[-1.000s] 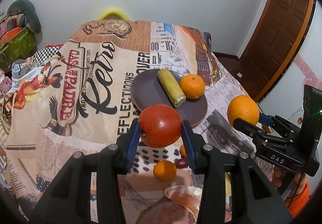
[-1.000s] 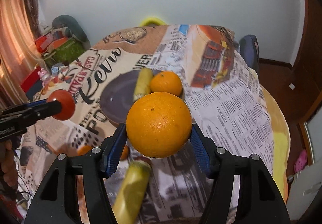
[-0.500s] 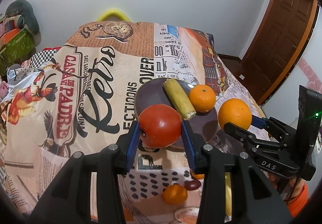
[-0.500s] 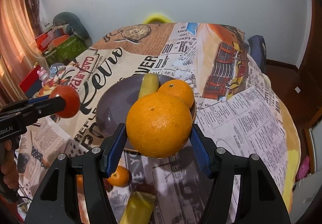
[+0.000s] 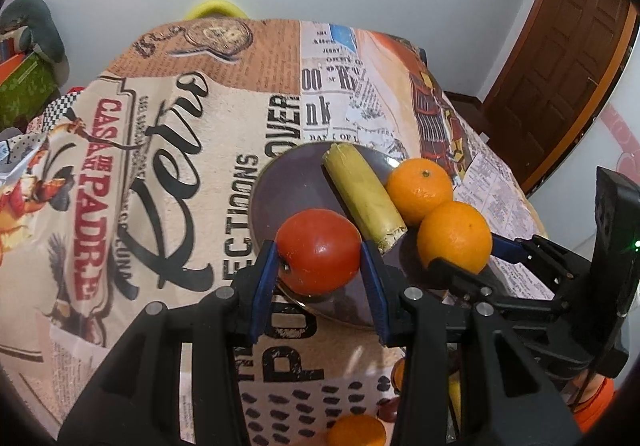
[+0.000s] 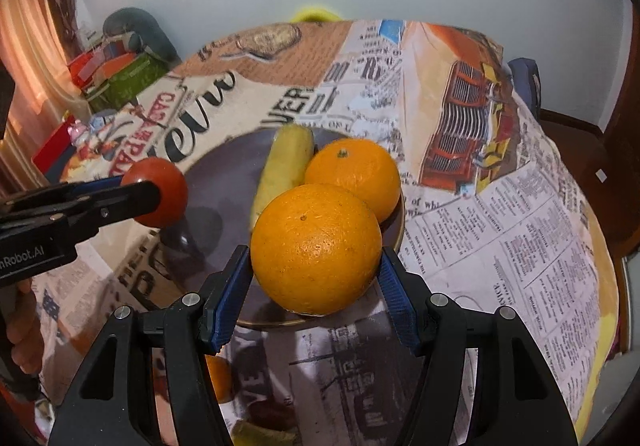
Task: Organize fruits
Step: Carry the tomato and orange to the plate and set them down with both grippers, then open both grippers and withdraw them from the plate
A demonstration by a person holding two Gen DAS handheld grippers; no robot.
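Your left gripper (image 5: 320,266), clenched on the tomato (image 5: 319,250), and right gripper (image 6: 316,280), grasping the large orange (image 6: 316,248), have advanced over the plate (image 5: 288,185) beside banana (image 5: 362,201) and mandarin (image 5: 419,185), so release looks imminent.

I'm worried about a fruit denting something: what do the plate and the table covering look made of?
Plate: probably glazed ceramic or metal; dark, glossy, with a thin gold rim, so it's hard.
Table covering: soft printed fabric, matte, with a woven look.
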